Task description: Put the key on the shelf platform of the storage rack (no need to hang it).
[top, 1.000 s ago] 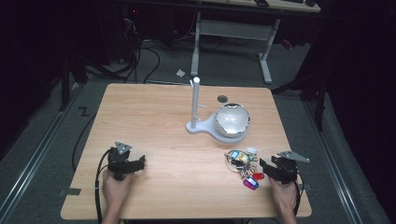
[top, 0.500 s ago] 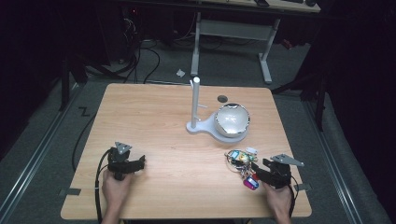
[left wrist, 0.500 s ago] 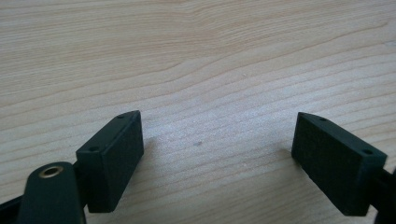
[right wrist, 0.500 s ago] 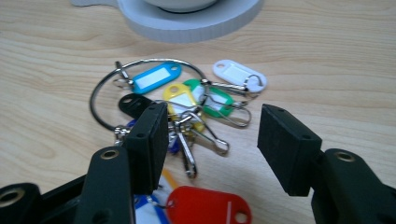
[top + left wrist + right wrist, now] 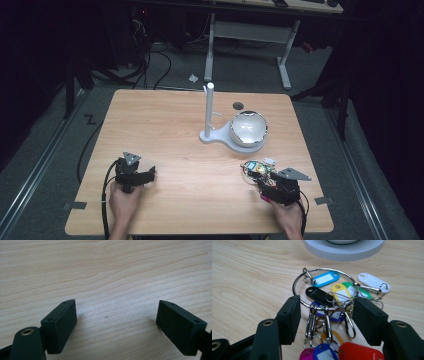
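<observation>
A wooden table (image 5: pixel 165 125) seen from above, with a white stand (image 5: pixel 210 117) near its middle as the landmark: a flat base with an upright post. A shiny round bowl (image 5: pixel 248 128) sits on the stand's base, just right of the post. Nearer the person than the bowl lies a bunch of coloured key tags (image 5: pixel 256 169) on a metal ring (image 5: pixel 322 288). The right gripper (image 5: pixel 325 315) rests over the near end of this bunch; its jaws have just been opening and stand spread, with the clips and tags lying between them, not pinched. The left gripper (image 5: pixel 116 322) sits far to the left of the stand, near the table's front edge, jaws spread over bare wood.
</observation>
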Demonstrator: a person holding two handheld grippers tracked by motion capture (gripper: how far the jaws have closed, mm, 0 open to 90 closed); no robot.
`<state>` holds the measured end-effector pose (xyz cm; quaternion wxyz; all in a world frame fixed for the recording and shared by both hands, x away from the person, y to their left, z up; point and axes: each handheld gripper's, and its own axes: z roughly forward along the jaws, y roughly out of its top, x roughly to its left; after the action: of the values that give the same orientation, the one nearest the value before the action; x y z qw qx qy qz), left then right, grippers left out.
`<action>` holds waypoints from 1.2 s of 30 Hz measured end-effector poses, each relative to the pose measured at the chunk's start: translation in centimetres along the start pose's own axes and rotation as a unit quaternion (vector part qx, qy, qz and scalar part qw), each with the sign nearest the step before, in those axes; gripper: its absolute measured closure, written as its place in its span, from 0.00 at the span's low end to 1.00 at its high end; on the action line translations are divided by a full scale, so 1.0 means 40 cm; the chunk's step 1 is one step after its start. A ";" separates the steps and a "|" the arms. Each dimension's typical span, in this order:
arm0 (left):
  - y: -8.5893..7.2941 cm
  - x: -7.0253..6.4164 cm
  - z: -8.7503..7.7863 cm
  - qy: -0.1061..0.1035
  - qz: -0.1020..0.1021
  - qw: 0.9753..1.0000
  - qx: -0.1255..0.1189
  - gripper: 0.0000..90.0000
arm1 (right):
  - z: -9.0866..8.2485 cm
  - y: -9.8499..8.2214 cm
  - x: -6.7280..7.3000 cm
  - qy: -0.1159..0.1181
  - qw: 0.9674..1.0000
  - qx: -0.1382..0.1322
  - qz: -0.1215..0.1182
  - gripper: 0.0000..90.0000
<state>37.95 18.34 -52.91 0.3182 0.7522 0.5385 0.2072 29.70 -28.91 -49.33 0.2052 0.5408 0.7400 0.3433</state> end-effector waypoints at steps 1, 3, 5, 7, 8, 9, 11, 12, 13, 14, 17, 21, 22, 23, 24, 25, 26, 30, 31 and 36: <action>0.000 0.000 0.000 0.000 0.000 1.000 0.000 0.19 | 0.002 -0.001 0.001 -0.001 1.000 0.000 -0.003 0.45; 0.000 0.000 0.000 0.000 0.000 1.000 0.000 0.19 | 0.007 -0.004 0.006 -0.004 1.000 0.002 -0.004 0.45; 0.000 0.000 0.000 0.000 0.000 1.000 0.000 0.19 | 0.014 -0.008 0.008 -0.003 1.000 0.007 -0.003 0.45; 0.000 0.000 0.000 0.000 0.000 1.000 0.000 0.19 | 0.020 -0.011 0.009 -0.004 1.000 0.010 -0.008 0.45; 0.000 0.000 0.000 0.000 0.000 1.000 0.000 0.19 | 0.023 -0.013 0.010 -0.004 1.000 0.013 -0.005 0.46; 0.000 0.000 0.000 0.000 0.000 1.000 0.000 0.19 | 0.027 -0.015 0.010 -0.004 1.000 0.015 -0.006 0.46; 0.000 0.000 0.000 0.000 0.000 1.000 0.000 0.19 | 0.035 -0.020 0.010 -0.004 1.000 0.020 -0.005 0.47; 0.000 0.000 0.000 0.000 0.000 1.000 0.000 0.19 | 0.039 -0.022 0.009 -0.005 1.000 0.021 -0.005 0.48; 0.000 0.000 0.000 0.000 0.000 1.000 0.000 0.19 | 0.043 -0.024 0.008 -0.005 1.000 0.024 -0.003 0.49; 0.000 0.000 0.000 0.000 0.000 1.000 0.000 0.19 | 0.046 -0.026 0.007 -0.007 1.000 0.026 -0.002 0.51; 0.000 0.000 0.000 0.000 0.000 1.000 0.000 0.19 | 0.047 -0.030 0.006 -0.015 1.000 0.021 -0.008 0.59; 0.000 0.000 0.000 0.000 0.000 1.000 0.000 0.19 | 0.046 -0.032 0.002 -0.027 0.999 0.018 -0.018 0.73; 0.000 0.000 0.000 0.000 0.000 1.000 0.000 0.19 | 0.045 -0.032 0.000 -0.028 0.999 0.018 -0.020 0.78; 0.000 0.000 0.000 0.000 0.000 1.000 0.000 0.19 | 0.045 -0.032 -0.001 -0.029 0.999 0.018 -0.024 0.80; 0.000 0.000 0.000 0.000 0.000 1.000 0.000 0.19 | 0.045 -0.033 -0.002 -0.031 0.999 0.017 -0.030 0.82; 0.000 0.000 0.000 0.000 0.000 1.000 0.000 0.19 | 0.045 -0.033 0.000 -0.032 0.999 0.017 -0.035 0.83; 0.000 0.000 0.000 0.000 0.000 1.000 0.000 0.19 | 0.045 -0.033 0.001 -0.032 0.999 0.017 -0.037 0.84; 0.000 0.000 0.000 0.000 0.000 1.000 0.000 0.19 | 0.044 -0.031 0.005 -0.036 0.997 0.018 -0.059 0.88; 0.000 0.000 0.000 0.000 0.000 1.000 0.000 0.19 | 0.044 -0.031 0.007 -0.037 0.997 0.018 -0.063 0.88; 0.000 0.000 0.000 0.000 0.000 1.000 0.000 0.19 | 0.040 -0.031 0.004 -0.030 0.998 0.010 -0.059 0.89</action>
<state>37.95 18.34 -52.91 0.3182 0.7522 0.5385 0.2073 29.92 -28.54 -51.31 0.2417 0.5080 0.7677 0.3068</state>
